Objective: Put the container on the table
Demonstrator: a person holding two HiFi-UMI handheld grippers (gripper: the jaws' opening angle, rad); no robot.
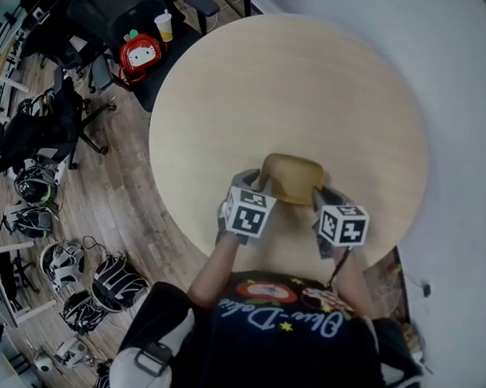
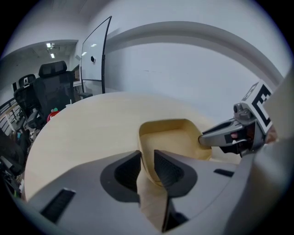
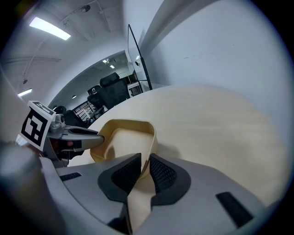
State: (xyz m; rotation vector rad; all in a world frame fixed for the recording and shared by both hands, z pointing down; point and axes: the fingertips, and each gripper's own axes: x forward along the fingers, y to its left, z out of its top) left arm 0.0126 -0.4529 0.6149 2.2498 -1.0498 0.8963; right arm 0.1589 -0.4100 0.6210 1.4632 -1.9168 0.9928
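Tan plastic is what the open, bowl-like container [image 1: 291, 177] seems to be made of, with thin walls and a rolled rim. It is found near the close edge of the round pale wooden table [image 1: 310, 88]. It looks to be down on the top or just above it. Which one cannot be told, though a shadow is seen right beside it in the right gripper view.

The container is judged to be light, as nothing is seen inside it. Its walls look bendy, so a hard squeeze may push them out of shape. The smooth plastic may also slip. The rim is judged the best place to be held, on two sides facing each other, so that the container is kept flat.

That is how it is held now. The left wall is set between the fingers [image 2: 167, 172] of the left gripper [image 2: 147, 165], which look loosened, with a little room left around the wall. The right wall is pinched tight by the fingers [image 3: 121, 176] of the right gripper [image 3: 144, 170].

One container is counted, one table, and two grippers.
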